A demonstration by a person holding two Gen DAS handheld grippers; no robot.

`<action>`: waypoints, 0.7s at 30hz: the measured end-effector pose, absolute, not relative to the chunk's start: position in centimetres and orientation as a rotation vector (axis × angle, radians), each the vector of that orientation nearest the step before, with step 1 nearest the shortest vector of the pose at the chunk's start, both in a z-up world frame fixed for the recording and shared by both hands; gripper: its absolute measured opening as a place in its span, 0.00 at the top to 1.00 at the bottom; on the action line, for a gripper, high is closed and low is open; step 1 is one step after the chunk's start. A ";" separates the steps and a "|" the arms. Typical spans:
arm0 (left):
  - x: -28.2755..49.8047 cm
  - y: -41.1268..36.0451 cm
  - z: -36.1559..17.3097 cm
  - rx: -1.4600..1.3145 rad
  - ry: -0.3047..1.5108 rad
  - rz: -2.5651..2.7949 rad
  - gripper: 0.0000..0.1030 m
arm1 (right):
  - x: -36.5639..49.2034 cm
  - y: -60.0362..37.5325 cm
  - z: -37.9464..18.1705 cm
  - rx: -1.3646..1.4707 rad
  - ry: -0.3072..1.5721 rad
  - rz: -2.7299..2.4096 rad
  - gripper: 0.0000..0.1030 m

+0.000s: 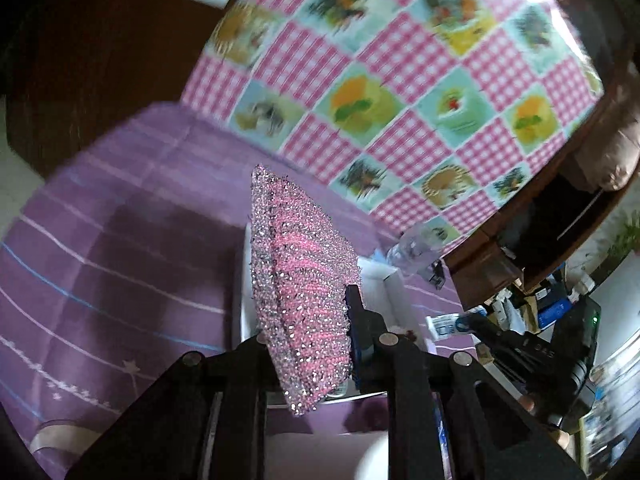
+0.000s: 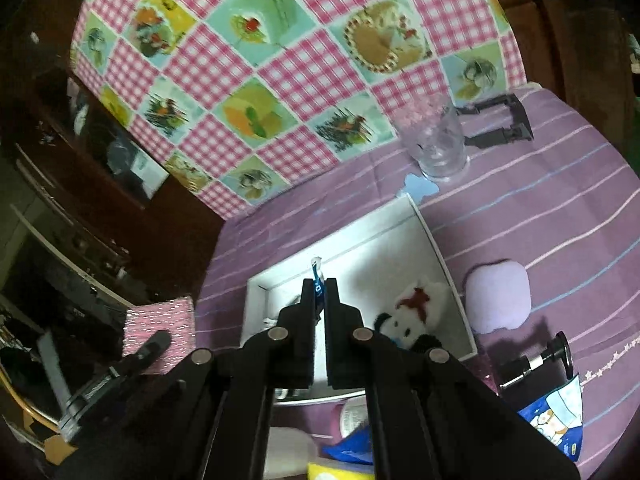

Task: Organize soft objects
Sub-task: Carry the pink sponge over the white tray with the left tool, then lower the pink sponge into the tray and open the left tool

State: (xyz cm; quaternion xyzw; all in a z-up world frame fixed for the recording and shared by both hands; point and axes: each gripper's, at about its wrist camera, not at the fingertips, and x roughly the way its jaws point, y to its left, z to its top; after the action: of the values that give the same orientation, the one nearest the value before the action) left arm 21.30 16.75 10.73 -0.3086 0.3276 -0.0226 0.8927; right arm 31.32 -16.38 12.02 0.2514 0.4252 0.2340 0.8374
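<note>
- Holding a pink and silver glittery mesh scouring pad (image 1: 300, 292) on edge, your left gripper (image 1: 308, 332) has its jaws narrowed onto the pad's lower part, one pad pressing each face
- That scouring pad hangs above the near end of the shallow white cardboard box (image 1: 384, 280), over the purple striped cloth (image 1: 120, 248) that covers the table
- From the right wrist view, the same pad (image 2: 160, 332) shows at the lower left, out past the edge of the purple striped cloth (image 2: 540, 184) and beside the left end of the white box (image 2: 436, 248)
- Your right gripper (image 2: 319, 286) is clamped tight on a thin blue and white strip (image 2: 316, 276) whose tip sticks up past the fingertips; what the strip belongs to cannot be told
- Below that gripper, a black and white plush toy with a red bow (image 2: 412, 312) lies inside the white box, against its right wall
- Just outside that wall, a pale lilac soft sponge (image 2: 498, 296) rests on the cloth
- A clear drinking glass (image 2: 436, 140) stands upright beyond the far end of the box, with a small light blue butterfly-shaped piece (image 2: 420, 186) at its foot
- A black pump dispenser head (image 2: 536, 360) sits at the lower right, near a blue printed pouch (image 2: 556, 420)
- A pink gingham cloth with picture squares (image 2: 280, 80) spreads behind the purple one
</note>
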 end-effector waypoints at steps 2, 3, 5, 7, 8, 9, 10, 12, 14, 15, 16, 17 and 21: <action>22.1 17.0 9.1 -0.665 0.718 -0.056 0.85 | 31.6 -16.1 11.4 0.521 0.917 0.485 0.96; 22.6 16.9 8.1 -0.659 0.750 -0.050 0.85 | 31.7 -15.8 11.1 0.510 0.927 0.482 0.96; 23.4 16.7 6.8 -0.631 0.820 -0.001 0.85 | 31.8 -15.4 10.8 0.490 0.941 0.472 0.96; 23.7 16.7 5.9 -0.600 0.862 0.045 0.85 | 31.8 -15.2 10.7 0.468 0.945 0.462 0.96; 23.8 16.7 5.6 -0.600 0.870 0.045 0.85 | 31.7 -15.1 10.7 0.459 0.944 0.456 0.96; 23.7 16.7 5.4 -0.610 0.869 0.029 0.85 | 31.7 -15.0 10.7 0.450 0.944 0.451 0.96; 23.7 16.7 5.4 -0.613 0.867 0.016 0.85 | 31.7 -14.9 10.7 0.442 0.945 0.448 0.96; 24.2 15.9 5.3 -0.593 0.873 -0.017 0.85 | 31.8 -14.8 10.7 0.435 0.950 0.444 0.96; 25.2 14.9 5.2 -0.575 0.884 -0.061 0.85 | 31.9 -14.7 10.4 0.436 0.959 0.441 0.96; 25.7 14.4 5.3 -0.563 0.884 -0.090 0.85 | 32.0 -14.7 10.3 0.437 0.961 0.440 0.96; 26.1 14.0 5.4 -0.553 0.883 -0.126 0.85 | 32.0 -14.8 10.2 0.439 0.964 0.435 0.96; 26.8 13.6 5.4 -0.556 0.885 -0.172 0.85 | 32.1 -14.9 10.1 0.441 0.965 0.430 0.96; 29.1 12.4 4.8 -0.537 0.937 -0.264 0.84 | 32.3 -14.9 9.6 0.443 0.979 0.419 0.96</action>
State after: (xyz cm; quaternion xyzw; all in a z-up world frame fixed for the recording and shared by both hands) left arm 29.11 12.40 4.77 -0.2550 0.4449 -0.1252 0.8493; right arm 32.34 -14.89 9.62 0.2096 0.4628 0.1981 0.8382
